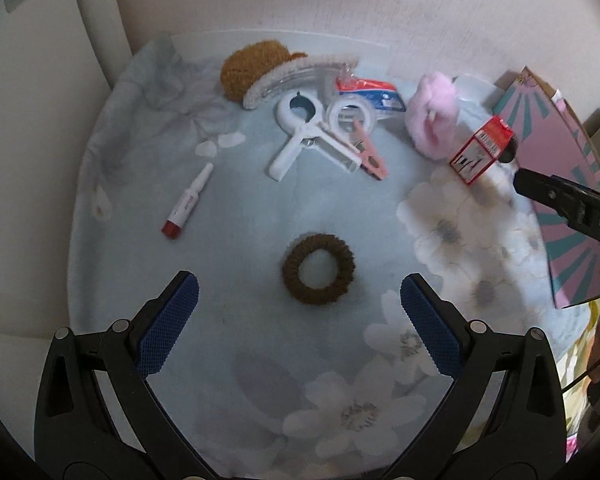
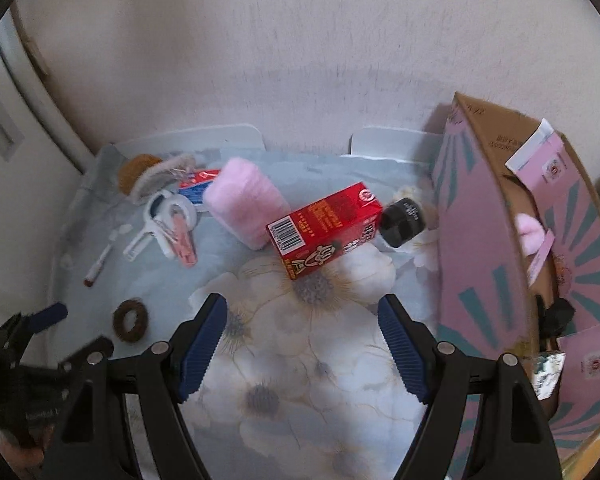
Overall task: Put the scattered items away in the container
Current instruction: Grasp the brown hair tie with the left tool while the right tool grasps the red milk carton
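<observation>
A brown hair scrunchie point(image 1: 318, 269) lies on the floral cloth just ahead of my left gripper point(image 1: 299, 295), which is open and empty above it. My right gripper point(image 2: 302, 312) is also open and empty, hovering short of a red carton point(image 2: 324, 229) that lies on its side. Behind the carton are a black jar point(image 2: 403, 221) and a pink fluffy item point(image 2: 246, 207). The pink and teal cardboard box point(image 2: 476, 264) stands open at the right with a few things inside. The scrunchie point(image 2: 131, 320) shows at the lower left in the right wrist view.
Further back lie a white clip point(image 1: 300, 136), a pink clothes peg point(image 1: 370, 152), a red-capped tube point(image 1: 188, 204), a brown fluffy item point(image 1: 252, 68), a curved white brush point(image 1: 296, 76) and a red and blue packet point(image 1: 370, 94). A wall rises behind the table.
</observation>
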Action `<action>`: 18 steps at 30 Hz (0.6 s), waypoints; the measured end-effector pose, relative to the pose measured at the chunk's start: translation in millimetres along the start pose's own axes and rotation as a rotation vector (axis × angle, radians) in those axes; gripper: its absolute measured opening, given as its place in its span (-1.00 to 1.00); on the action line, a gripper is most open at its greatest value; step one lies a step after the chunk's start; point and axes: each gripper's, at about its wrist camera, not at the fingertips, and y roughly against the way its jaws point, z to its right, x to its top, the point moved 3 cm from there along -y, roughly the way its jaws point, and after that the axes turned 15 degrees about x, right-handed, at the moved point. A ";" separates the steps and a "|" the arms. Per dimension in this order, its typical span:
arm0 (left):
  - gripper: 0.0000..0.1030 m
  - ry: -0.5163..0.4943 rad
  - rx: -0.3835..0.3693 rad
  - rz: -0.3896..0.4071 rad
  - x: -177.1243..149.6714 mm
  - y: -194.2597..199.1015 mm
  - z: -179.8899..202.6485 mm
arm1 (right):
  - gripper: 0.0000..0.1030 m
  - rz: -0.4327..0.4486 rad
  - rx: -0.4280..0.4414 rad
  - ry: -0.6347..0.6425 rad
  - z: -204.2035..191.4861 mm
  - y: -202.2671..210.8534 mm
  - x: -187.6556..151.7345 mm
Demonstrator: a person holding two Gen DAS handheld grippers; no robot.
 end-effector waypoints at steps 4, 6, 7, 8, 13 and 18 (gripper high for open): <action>0.97 -0.010 0.002 0.017 -0.2 -13.2 -1.2 | 0.44 0.013 -0.041 -0.055 3.4 -22.4 0.8; 0.96 -0.017 -0.004 0.009 -2.8 -20.6 1.1 | 0.44 0.010 -0.034 -0.078 4.3 -30.1 2.1; 0.97 -0.028 -0.001 0.006 -4.8 -24.0 3.0 | 0.44 0.015 -0.037 -0.093 4.9 -33.6 3.1; 0.96 -0.040 0.004 0.007 -6.5 -26.2 4.6 | 0.44 0.020 -0.046 -0.106 5.7 -36.3 3.9; 0.96 -0.053 0.000 0.020 -8.2 -29.0 8.3 | 0.44 0.030 -0.119 -0.192 14.5 -48.0 8.7; 0.96 -0.076 -0.002 0.043 -5.7 -31.4 10.6 | 0.44 0.032 -0.124 -0.256 20.2 -58.7 14.6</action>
